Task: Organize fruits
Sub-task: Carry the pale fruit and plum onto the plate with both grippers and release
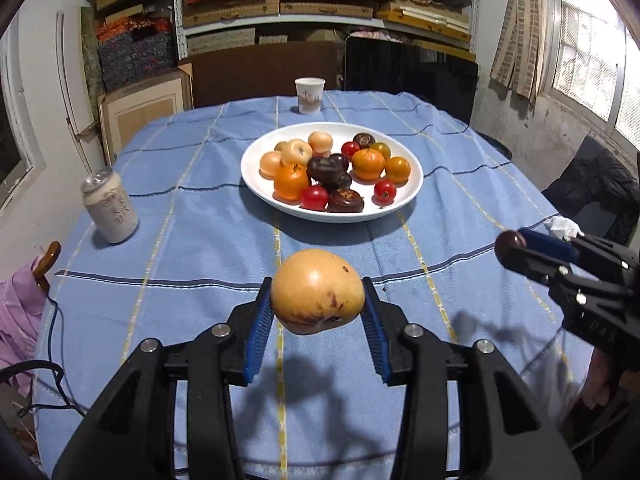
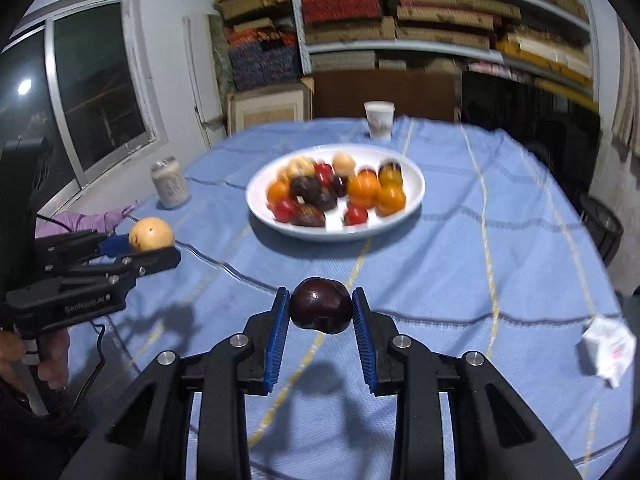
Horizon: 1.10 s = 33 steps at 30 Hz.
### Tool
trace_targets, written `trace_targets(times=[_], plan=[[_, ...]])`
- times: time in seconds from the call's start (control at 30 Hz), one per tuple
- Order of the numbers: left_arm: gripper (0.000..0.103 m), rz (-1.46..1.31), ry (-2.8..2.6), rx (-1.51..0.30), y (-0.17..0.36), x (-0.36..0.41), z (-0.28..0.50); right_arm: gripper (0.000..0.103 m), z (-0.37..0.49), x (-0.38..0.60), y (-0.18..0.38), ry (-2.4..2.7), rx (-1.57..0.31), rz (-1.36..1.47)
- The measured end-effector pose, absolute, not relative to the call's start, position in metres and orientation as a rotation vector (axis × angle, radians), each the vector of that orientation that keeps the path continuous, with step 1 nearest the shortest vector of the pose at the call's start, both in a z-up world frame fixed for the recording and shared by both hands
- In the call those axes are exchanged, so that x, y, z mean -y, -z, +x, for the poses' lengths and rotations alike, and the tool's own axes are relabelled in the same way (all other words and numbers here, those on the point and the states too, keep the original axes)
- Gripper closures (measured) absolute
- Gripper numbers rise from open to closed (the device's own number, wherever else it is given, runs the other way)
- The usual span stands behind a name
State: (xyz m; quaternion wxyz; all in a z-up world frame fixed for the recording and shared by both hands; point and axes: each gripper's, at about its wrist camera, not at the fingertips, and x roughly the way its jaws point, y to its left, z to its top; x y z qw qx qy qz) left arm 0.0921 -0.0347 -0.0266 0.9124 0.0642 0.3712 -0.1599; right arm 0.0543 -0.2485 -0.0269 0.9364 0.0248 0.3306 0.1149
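The pear (image 1: 318, 291) is hanging above the table's near edge, pinched between the left gripper (image 1: 318, 312) pads. The right gripper (image 2: 321, 312) is clamping a dark fruit (image 2: 321, 310) near the right edge. The plate (image 1: 256, 184) at the table's middle is crowded, so a dropped fruit is risking to roll off, or to knock the tomatoes (image 1: 314, 197).

I see a bruised yellow pear (image 1: 318, 291) and a dark plum (image 2: 321, 311) held aloft; mixed fruit (image 1: 332, 170) fills the white plate (image 1: 256, 186).
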Motion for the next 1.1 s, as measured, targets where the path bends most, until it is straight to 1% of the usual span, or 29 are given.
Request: trace_targets(times=[0.2, 0.4, 0.63, 0.77, 0.9, 1.1], plan=[[0.062, 0.157, 0.342, -0.715, 0.01, 0.034, 0.062, 0.071, 0.039, 0.242, 0.005, -0.242, -0.63, 0.039], [0.062, 0.161, 0.348, -0.695, 0.003, 0.036, 0.053, 0.071, 0.035, 0.239, 0.006, -0.241, -0.635, 0.032], [0.062, 0.148, 0.35, -0.699, 0.007, 0.037, 0.064, 0.071, 0.044, 0.244, 0.012, -0.238, -0.645, 0.038], [0.062, 0.145, 0.364, -0.699, 0.002, 0.04, 0.083, 0.071, 0.058, 0.247, 0.01, -0.235, -0.651, 0.028], [0.062, 0.128, 0.399, -0.7, -0.009, 0.048, 0.113, 0.071, 0.085, 0.251, -0.004, -0.237, -0.636, 0.005], [0.062, 0.105, 0.425, -0.699, -0.016, 0.072, 0.184, 0.071, 0.162, 0.251, -0.012, -0.233, -0.662, -0.047]])
